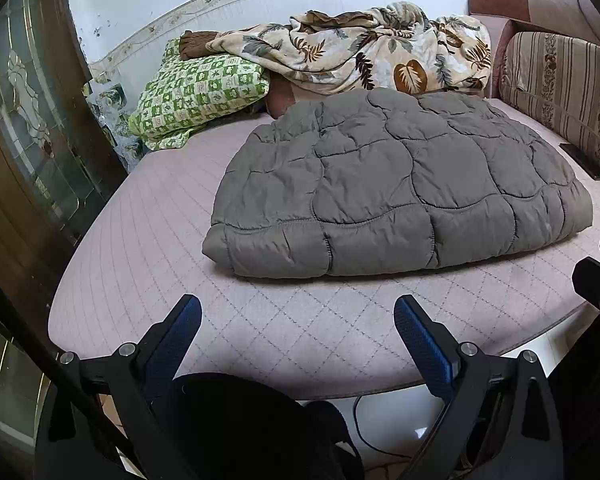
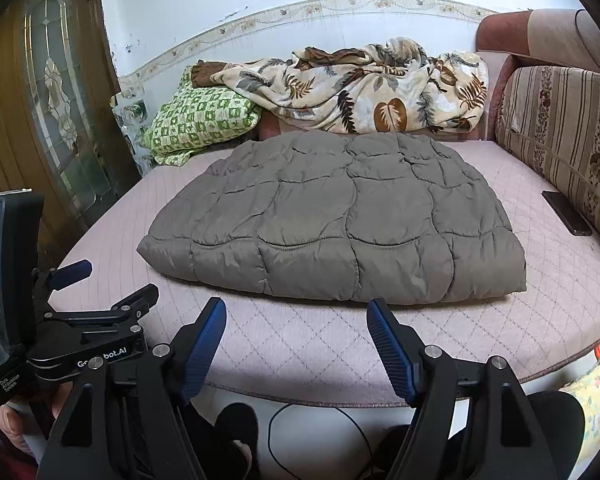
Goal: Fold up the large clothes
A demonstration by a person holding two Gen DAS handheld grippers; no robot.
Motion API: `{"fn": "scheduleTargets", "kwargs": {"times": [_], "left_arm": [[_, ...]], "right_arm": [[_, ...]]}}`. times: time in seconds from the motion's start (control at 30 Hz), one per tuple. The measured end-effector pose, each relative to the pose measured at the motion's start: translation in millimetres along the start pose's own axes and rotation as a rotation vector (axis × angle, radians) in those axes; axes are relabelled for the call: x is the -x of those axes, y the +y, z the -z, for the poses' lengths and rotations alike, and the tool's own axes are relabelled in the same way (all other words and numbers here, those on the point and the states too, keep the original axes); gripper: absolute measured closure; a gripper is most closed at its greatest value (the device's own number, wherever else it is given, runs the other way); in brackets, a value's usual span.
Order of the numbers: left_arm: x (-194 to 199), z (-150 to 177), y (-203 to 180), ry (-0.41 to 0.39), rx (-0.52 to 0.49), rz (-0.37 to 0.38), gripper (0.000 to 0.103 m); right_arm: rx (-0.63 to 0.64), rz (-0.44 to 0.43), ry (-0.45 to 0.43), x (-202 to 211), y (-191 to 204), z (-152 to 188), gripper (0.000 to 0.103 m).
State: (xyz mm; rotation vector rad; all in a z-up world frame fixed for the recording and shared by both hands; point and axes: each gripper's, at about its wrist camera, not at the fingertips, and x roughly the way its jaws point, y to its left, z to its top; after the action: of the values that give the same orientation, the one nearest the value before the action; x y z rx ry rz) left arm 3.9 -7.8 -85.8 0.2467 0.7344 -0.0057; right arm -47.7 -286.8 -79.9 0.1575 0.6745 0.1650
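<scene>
Both tools (image 1: 298, 330) (image 2: 296, 322) (jaws wide) face jacket's (image 2: 332, 224) hem

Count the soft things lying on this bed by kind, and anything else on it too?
Grey quilted jacket: 1
Leaf-print blanket: 1
Green checked pillow: 1
Brown cloth: 1
Dark phone: 1
Total: 5

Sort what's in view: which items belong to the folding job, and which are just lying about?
Job: grey quilted puffer garment, folded on the pink quilted mattress; both open hand-held grippers.

Lying about: leaf-print beige blanket, green checked pillow, black phone, striped sofa cushion.
</scene>
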Motion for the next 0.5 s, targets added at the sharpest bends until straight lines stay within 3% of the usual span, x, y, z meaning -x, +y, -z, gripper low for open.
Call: {"fn": "scheduleTargets", "kwargs": {"times": [0.5], "left_arm": [[-0.2, 0.3, -1.1, 0.000, 0.001, -0.001, 0.006]], "right_arm": [[-0.015, 0.016, 0.043, -7.5, -4.5, 0.8, 0.020]]}}
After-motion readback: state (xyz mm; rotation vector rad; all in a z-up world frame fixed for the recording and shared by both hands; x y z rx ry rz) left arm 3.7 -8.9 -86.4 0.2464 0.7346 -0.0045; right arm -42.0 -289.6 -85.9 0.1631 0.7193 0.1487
